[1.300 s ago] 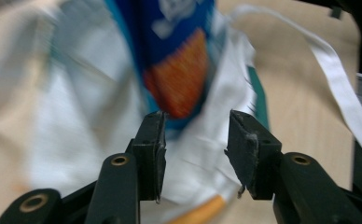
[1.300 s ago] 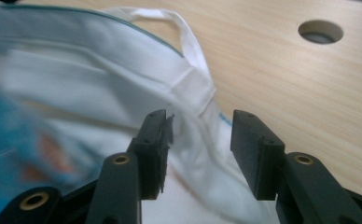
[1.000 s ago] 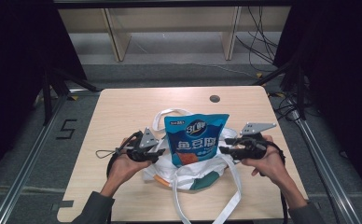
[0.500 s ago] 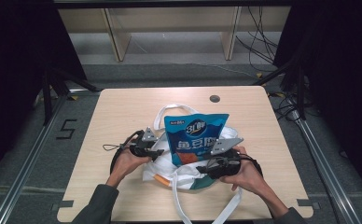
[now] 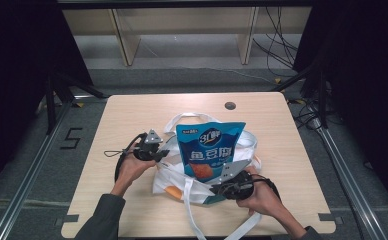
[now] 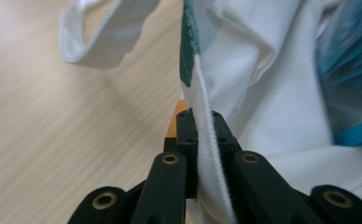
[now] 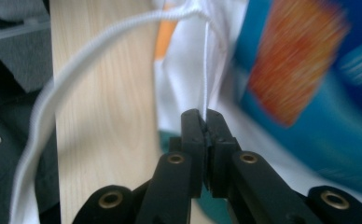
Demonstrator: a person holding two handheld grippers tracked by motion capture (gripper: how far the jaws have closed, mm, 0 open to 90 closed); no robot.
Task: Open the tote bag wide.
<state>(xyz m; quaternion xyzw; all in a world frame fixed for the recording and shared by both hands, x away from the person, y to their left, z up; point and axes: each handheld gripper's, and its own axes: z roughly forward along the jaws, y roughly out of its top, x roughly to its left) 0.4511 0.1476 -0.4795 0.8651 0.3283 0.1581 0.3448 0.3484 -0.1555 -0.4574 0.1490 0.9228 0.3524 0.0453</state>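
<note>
Lying on a light wooden table (image 5: pixel 132 120), toward its near middle: a white cloth tote bag (image 5: pixel 174 172) with a blue snack packet (image 5: pixel 208 150) standing tilted in its mouth, printed face toward the camera, upper part well above the cloth. Orange patch on the packet front, with large white characters above it. Further orange item (image 5: pixel 171 190) just visible low inside the bag, kind not discernible. White handle straps (image 5: pixel 192 220) trailing off the near table edge; another loop (image 5: pixel 179 120) lying behind the packet.

Left gripper (image 5: pixel 158 154) at the bag's left side, held in the left hand (image 5: pixel 132 167); in the left gripper view, jaws closed upon a white webbing edge (image 6: pixel 207 140) of the bag, which runs up between them to a green tab (image 6: pixel 188 51). Strap loop (image 6: pixel 104 42) resting on the wood beyond.

Right gripper (image 5: pixel 217 189) at the bag's near right corner, held in the right hand (image 5: pixel 262 197), grey three-cornered plate (image 5: pixel 230 170) uppermost and overlapping the packet's lower edge in the high view. In the right gripper view, jaws pressed together on a thin fold of white cloth (image 7: pixel 207 70); packet blurred at right, strap (image 7: pixel 44 116) curving away at left over the table edge.

Small dark round fitting (image 5: pixel 229 105) near the table's far edge, well apart from the bag.
</note>
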